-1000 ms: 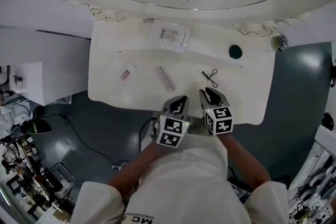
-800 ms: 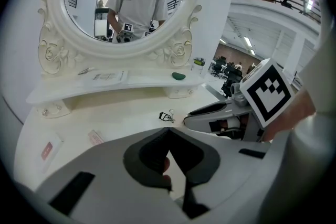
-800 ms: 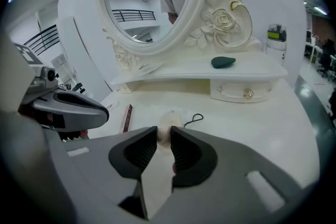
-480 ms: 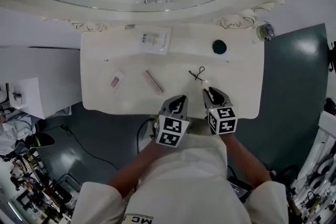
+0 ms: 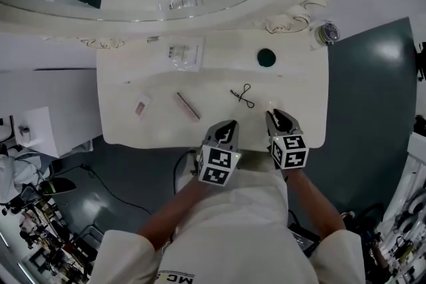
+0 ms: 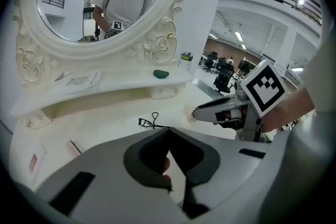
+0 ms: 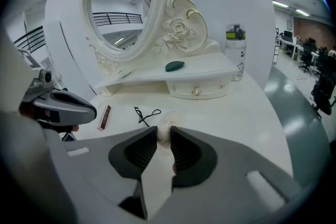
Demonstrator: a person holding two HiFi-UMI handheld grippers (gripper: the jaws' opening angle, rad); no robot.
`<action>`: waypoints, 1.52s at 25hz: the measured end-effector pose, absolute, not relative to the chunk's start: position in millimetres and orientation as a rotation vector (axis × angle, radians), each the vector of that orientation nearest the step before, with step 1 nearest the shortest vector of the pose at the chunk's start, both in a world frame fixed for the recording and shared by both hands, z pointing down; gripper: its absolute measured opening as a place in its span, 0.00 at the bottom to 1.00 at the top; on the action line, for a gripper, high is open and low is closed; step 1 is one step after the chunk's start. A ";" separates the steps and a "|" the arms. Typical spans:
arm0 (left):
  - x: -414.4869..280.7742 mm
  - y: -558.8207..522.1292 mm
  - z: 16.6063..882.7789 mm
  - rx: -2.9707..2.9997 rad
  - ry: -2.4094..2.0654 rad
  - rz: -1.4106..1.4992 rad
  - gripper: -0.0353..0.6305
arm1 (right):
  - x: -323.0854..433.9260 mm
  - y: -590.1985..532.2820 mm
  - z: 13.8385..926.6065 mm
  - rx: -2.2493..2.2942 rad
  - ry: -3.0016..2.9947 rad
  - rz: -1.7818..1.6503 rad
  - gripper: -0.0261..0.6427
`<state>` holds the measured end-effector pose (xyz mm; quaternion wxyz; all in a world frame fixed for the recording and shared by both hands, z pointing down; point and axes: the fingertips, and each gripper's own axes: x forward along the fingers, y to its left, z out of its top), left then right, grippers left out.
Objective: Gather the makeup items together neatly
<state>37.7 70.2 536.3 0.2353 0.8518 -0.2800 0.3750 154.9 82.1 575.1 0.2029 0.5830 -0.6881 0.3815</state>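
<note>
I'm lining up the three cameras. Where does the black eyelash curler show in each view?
Head view: eyelash curler mid-table, slightly right of centre.
Left gripper view: eyelash curler lower centre, just above the jaws.
Right gripper view: eyelash curler left of centre, above the jaws.
Shared landmark: dark green oval item beyond it.

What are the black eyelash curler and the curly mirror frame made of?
Eyelash curler: probably metal with a dark finish, going by its thin, wire-like loops and bars.
Mirror frame: glossy cream-white, with carved roses and scrolls and some gold-looking edges. It could be painted wood or moulded resin; the look doesn't settle which.
</note>
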 end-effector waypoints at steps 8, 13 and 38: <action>58.6 77.3 539.8 2.346 -0.731 1.057 0.05 | 190.8 96.5 583.2 1.662 -1.864 1.080 0.16; 70.1 80.3 540.3 2.352 -0.722 1.070 0.05 | 209.8 105.3 592.7 1.680 -1.812 1.121 0.16; 79.1 82.1 540.4 2.370 -0.713 1.113 0.05 | 233.8 127.4 609.1 1.684 -1.722 1.159 0.24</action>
